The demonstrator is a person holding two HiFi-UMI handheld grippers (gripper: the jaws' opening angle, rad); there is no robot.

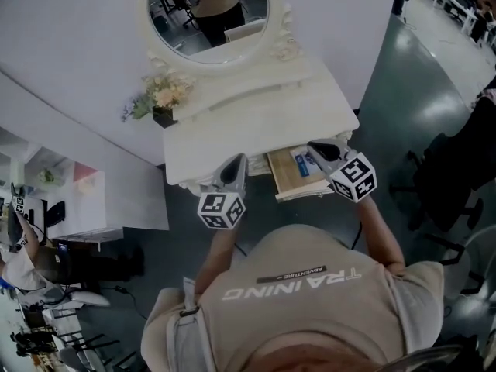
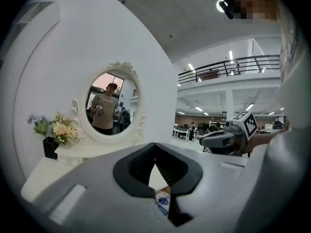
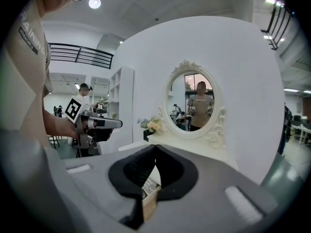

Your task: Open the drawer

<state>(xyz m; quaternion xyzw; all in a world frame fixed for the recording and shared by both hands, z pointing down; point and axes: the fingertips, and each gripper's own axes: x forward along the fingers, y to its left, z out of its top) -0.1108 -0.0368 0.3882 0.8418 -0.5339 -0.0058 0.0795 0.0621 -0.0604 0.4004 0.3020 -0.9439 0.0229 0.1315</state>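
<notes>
A white dressing table [image 1: 256, 122] stands against the wall. Its right-hand drawer [image 1: 298, 175] is pulled out toward me, showing a wooden inside and a booklet with blue print [image 1: 304, 161]. My left gripper [image 1: 236, 160] hovers at the table's front edge, left of the drawer, jaws shut and empty. My right gripper [image 1: 316, 147] is over the drawer's right side, also shut on nothing. In the left gripper view the blue-printed booklet [image 2: 163, 200] shows below the closed left gripper [image 2: 155, 145]. The drawer's wooden edge [image 3: 148, 203] shows under the right gripper [image 3: 155, 146].
An oval mirror [image 1: 209, 10] and a flower pot [image 1: 159, 95] stand at the back of the table. A white shelf unit [image 1: 77, 200] is at the left, with a seated person [image 1: 19, 262] beyond it. Dark office chairs [image 1: 449, 184] stand on the grey floor at the right.
</notes>
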